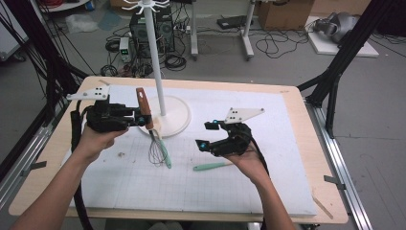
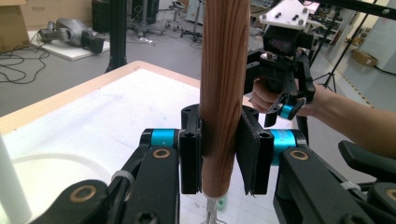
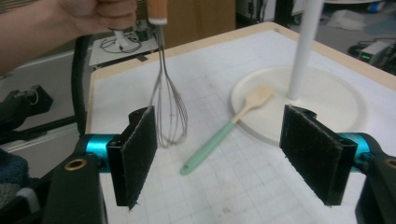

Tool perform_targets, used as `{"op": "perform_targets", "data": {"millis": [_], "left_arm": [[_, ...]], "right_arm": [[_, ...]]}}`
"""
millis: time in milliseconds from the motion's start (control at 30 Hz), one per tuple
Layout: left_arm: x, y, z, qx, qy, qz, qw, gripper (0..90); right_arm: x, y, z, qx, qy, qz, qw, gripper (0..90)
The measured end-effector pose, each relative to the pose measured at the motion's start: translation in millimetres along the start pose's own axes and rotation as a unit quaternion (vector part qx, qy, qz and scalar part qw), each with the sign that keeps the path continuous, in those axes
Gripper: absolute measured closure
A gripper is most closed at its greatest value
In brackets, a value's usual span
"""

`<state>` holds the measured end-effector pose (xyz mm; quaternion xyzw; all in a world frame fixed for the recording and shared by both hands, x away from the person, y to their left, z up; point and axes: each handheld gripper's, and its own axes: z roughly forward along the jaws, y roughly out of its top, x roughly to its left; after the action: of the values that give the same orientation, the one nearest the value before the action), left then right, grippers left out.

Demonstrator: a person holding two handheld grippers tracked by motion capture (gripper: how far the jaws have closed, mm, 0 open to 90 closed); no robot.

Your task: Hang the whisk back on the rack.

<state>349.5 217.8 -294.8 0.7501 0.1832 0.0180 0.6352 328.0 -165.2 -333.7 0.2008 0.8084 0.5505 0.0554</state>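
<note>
My left gripper (image 1: 141,118) is shut on the brown wooden handle (image 2: 223,84) of a wire whisk (image 1: 155,152), which hangs upright with its wires just above the white mat. In the right gripper view the whisk (image 3: 169,112) dangles at upper left. A spatula (image 3: 229,127) with a mint handle and a wooden head lies flat, its head resting on the white stand's round base (image 3: 336,105). My right gripper (image 1: 207,135) is open over the mat right of the whisk, with nothing between its pads (image 3: 140,154).
The stand's white pole (image 1: 157,62) rises from its base (image 1: 178,117) at the mat's back middle, with hooks on top. A second mint-handled utensil (image 1: 213,166) lies beside my right hand. The wooden table rim (image 1: 306,143) runs around the mat.
</note>
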Motion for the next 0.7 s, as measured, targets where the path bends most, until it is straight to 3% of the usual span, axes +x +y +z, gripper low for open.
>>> {"op": "perform_targets", "data": {"millis": [367, 700], "left_arm": [[9.8, 25.7, -11.4, 0.007, 0.008, 0.007, 0.9999, 72.0], [20.9, 41.9, -11.9, 0.014, 0.007, 0.01, 0.9998, 72.0]], "right_arm": [[-7.5, -26.6, -35.8, -0.023, -0.041, 0.024, 0.9986, 23.7], [-12.6, -43.2, -47.6, -0.02, -0.059, 0.037, 0.9974, 21.9]]}}
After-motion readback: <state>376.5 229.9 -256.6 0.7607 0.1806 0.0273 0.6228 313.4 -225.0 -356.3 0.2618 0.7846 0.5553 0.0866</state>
